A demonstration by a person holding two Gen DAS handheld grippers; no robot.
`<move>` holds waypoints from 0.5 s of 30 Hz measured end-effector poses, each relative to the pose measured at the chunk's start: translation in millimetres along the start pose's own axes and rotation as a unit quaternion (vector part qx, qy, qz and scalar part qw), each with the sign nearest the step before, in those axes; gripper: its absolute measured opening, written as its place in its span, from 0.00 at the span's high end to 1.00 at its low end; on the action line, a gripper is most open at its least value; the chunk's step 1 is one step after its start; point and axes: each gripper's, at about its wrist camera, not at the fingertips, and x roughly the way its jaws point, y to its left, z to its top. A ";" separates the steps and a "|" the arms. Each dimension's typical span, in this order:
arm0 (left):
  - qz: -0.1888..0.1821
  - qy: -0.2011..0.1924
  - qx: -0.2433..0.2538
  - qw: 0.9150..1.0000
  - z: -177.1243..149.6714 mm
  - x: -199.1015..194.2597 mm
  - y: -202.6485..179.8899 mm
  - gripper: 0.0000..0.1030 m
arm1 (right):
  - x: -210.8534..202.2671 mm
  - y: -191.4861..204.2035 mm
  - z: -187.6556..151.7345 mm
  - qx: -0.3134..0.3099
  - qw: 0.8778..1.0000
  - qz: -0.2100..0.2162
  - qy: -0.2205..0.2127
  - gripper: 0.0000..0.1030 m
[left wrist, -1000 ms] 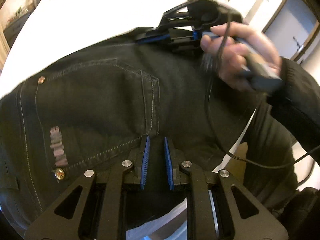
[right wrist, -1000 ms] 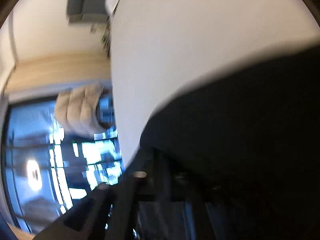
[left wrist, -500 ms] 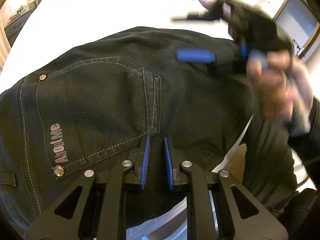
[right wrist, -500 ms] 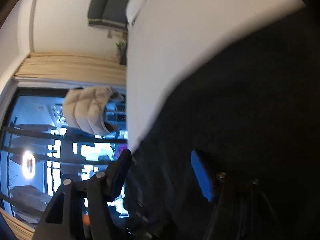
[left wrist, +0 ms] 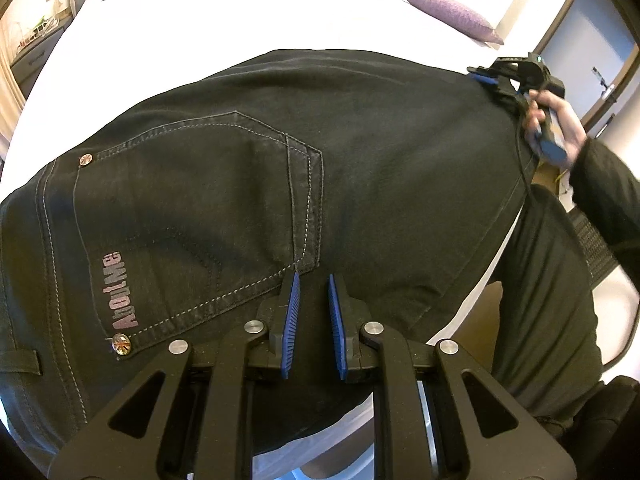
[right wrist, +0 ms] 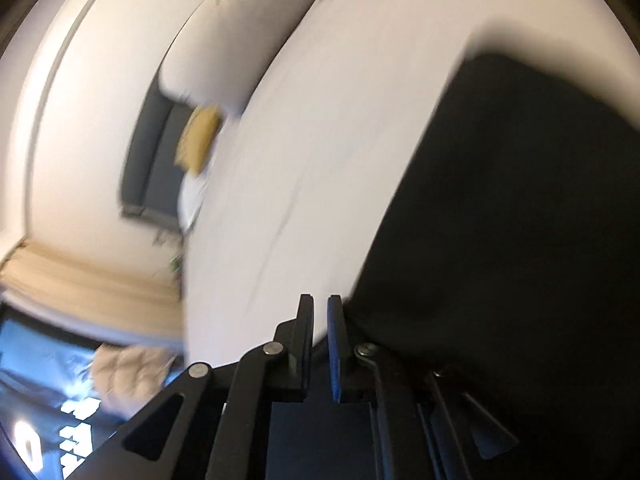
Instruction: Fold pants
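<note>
On the white bed (left wrist: 240,32) we spread the black pants (left wrist: 380,160) flat for folding; our left gripper (left wrist: 313,292) pinches fabric near the back pocket (left wrist: 192,208) as anchor; our right gripper (right wrist: 319,312), just snapped closed and empty, sits at the far edge.

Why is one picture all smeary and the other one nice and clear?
Right wrist view: everything is streaked with motion blur, the white bed and black pants soft-edged. Left wrist view: sharp, the stitching on the pants is crisp; only the hand at the right edge is slightly blurred. Both views bulge round from the fisheye lens.
</note>
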 end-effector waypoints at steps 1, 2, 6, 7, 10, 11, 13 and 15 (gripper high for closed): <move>0.001 0.001 0.001 1.000 -0.3 1.9 -0.9 0.86 | -8.0 0.3 15.3 -0.009 0.999 -0.037 -0.027 0.89; 0.002 0.002 0.001 1.000 -0.4 2.9 -1.5 0.86 | -13.1 3.1 23.1 -0.011 0.998 -0.056 -0.041 0.75; 0.004 0.003 -0.002 1.000 0.2 4.6 -3.6 0.86 | -63.0 23.8 29.7 -0.011 0.992 -0.061 -0.112 0.29; 0.004 0.003 -0.001 1.000 0.4 5.2 -3.9 0.86 | -73.2 32.7 19.7 -0.020 0.991 -0.055 -0.117 0.24; 0.003 0.005 0.001 1.000 1.8 5.3 -4.2 0.86 | -74.9 54.4 -33.9 -0.039 0.998 0.028 -0.033 0.22; 0.003 0.006 0.002 1.000 2.3 5.5 -4.5 0.86 | -69.5 57.6 -56.6 -0.034 0.998 0.048 -0.004 0.22; 0.003 0.007 0.003 1.000 2.7 5.6 -4.4 0.86 | -54.2 55.9 -101.5 -0.028 0.997 0.065 0.043 0.22; 0.004 0.008 0.005 1.000 2.8 6.0 -3.8 0.86 | -41.7 48.7 -124.4 -0.027 0.997 0.049 0.055 0.37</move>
